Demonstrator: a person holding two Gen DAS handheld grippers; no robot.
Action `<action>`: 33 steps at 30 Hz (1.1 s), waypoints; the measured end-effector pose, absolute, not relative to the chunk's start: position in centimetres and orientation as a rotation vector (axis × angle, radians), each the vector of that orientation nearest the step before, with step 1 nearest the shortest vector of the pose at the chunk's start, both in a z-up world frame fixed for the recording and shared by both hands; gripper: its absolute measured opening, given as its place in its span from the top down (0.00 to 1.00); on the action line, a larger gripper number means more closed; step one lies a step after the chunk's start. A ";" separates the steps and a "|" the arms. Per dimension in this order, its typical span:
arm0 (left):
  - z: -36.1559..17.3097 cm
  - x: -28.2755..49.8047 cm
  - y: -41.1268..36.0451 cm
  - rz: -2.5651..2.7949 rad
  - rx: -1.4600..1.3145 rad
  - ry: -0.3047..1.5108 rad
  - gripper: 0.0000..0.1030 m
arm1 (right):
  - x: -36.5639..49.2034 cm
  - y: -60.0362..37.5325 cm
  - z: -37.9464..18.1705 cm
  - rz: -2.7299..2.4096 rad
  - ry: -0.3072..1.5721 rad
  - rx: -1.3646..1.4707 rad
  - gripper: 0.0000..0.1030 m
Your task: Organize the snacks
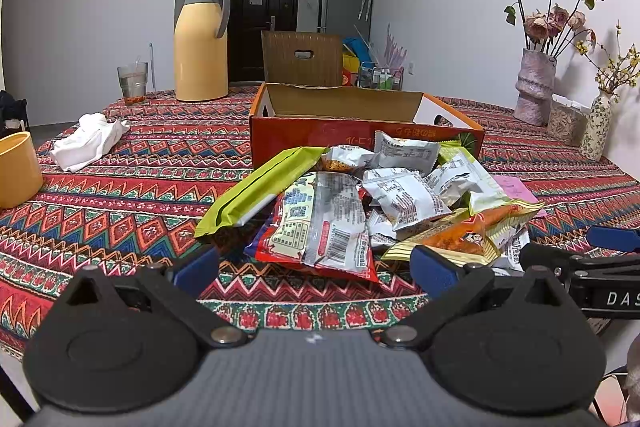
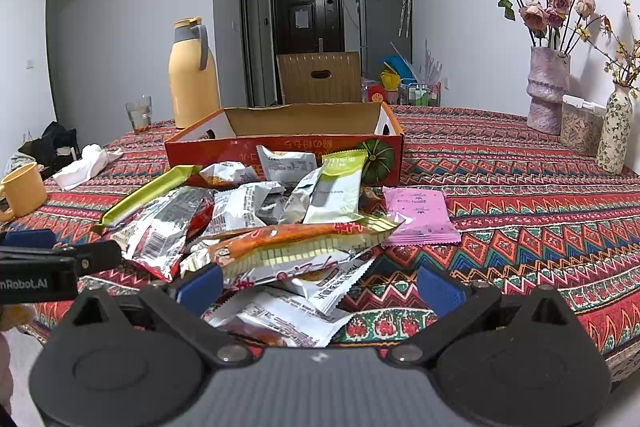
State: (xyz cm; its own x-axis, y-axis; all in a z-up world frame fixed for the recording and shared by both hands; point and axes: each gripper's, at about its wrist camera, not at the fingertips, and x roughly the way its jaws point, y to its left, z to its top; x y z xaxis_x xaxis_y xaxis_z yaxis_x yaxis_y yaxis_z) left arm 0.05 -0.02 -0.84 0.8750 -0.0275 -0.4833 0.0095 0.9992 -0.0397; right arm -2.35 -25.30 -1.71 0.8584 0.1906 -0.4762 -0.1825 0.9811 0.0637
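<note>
Two grippers hover low over the near edge of a round table (image 1: 120, 163) spread with a red zigzag-patterned cloth. Left gripper (image 1: 316, 269): fingers spread wide and empty, just short of a red-and-silver packet (image 1: 320, 223) at the near side of the snack pile (image 1: 380, 195). Right gripper (image 2: 320, 285): fingers likewise parted and holding nothing — white packets (image 2: 288, 311) lie on the cloth between them, untouched.

The pile sits mid-table, directly in front of an open orange cardboard box (image 1: 360, 131), whose visible interior shows only bare cardboard. Loose items include a long green bar wrapper (image 1: 256, 193) leaning on the pile's left side, an orange packet (image 2: 288, 243) across the near side, and a pink sachet (image 2: 418, 213) lying flat just right of the heap.

Elsewhere on the table — a yellow thermos jug (image 1: 202, 43), a drinking glass (image 1: 133, 83), a crumpled white cloth (image 1: 90, 141), a yellow mug (image 2: 22, 189), and a vase of dried roses (image 2: 548, 87).
</note>
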 end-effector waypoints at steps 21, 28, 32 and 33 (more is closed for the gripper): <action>-1.1 1.6 0.8 0.003 -0.054 0.523 0.00 | -0.2 -25.0 -1.6 0.252 0.521 0.067 0.01; -1.5 2.0 1.5 0.008 -0.067 0.529 0.00 | 2.7 -24.4 -2.1 0.316 0.635 0.203 0.15; -1.6 2.2 2.1 0.012 -0.079 0.530 0.00 | 4.8 -24.7 -2.7 0.299 0.690 0.310 0.16; -1.6 2.2 2.2 0.013 -0.082 0.530 0.00 | 5.3 -24.8 -2.8 0.280 0.702 0.330 0.16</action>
State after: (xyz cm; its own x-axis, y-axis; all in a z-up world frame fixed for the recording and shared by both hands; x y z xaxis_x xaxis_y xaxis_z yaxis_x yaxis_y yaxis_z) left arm 2.23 2.21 -1.59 0.8626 -0.0091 -0.5058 -0.0336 0.9966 -0.0752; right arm 5.31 -24.76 -2.83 0.7302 0.3590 -0.5813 -0.1403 0.9115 0.3867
